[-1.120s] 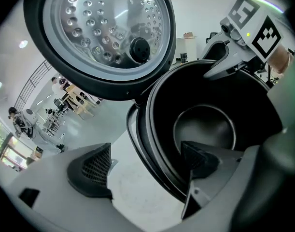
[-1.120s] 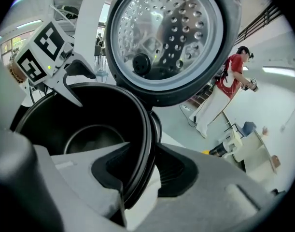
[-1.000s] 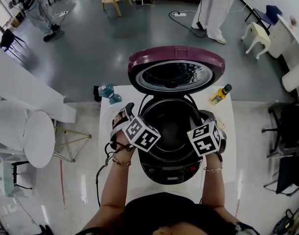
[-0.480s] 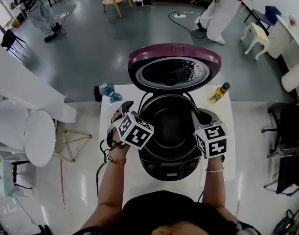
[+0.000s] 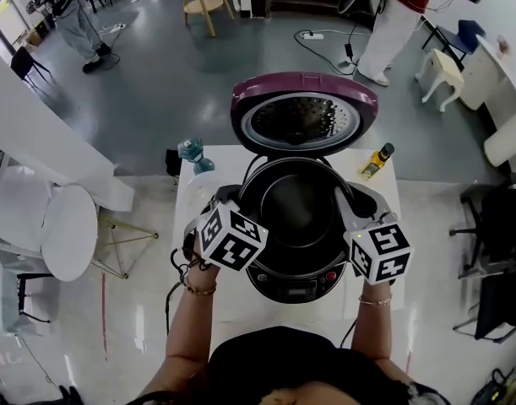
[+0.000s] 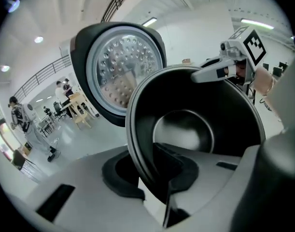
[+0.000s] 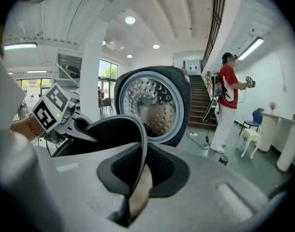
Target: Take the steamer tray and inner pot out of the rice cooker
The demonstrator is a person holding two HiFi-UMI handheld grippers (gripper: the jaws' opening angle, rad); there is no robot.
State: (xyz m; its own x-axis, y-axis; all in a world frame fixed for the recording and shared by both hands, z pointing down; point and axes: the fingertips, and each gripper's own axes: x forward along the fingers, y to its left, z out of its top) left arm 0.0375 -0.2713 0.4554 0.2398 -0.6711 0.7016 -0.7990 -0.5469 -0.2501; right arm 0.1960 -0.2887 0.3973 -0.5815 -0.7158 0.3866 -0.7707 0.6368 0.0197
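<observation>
Left gripper [image 5: 226, 199] and right gripper [image 5: 345, 202], jaws just closed, pinch the inner pot's [image 5: 293, 207] left and right rim; uneven lifting could tip it loose onto the rice cooker [image 5: 296, 282].

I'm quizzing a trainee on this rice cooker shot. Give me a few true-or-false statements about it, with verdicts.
1. The lid of the rice cooker stands open. True.
2. The left gripper is open and empty. False: its jaws have just closed on the rim of the inner pot.
3. The right gripper grips the inner pot's rim. True. Its jaws have just been closing on it.
4. The yellow bottle stands to the left of the rice cooker. False: it stands to the right, and the blue bottle is on the left.
</observation>
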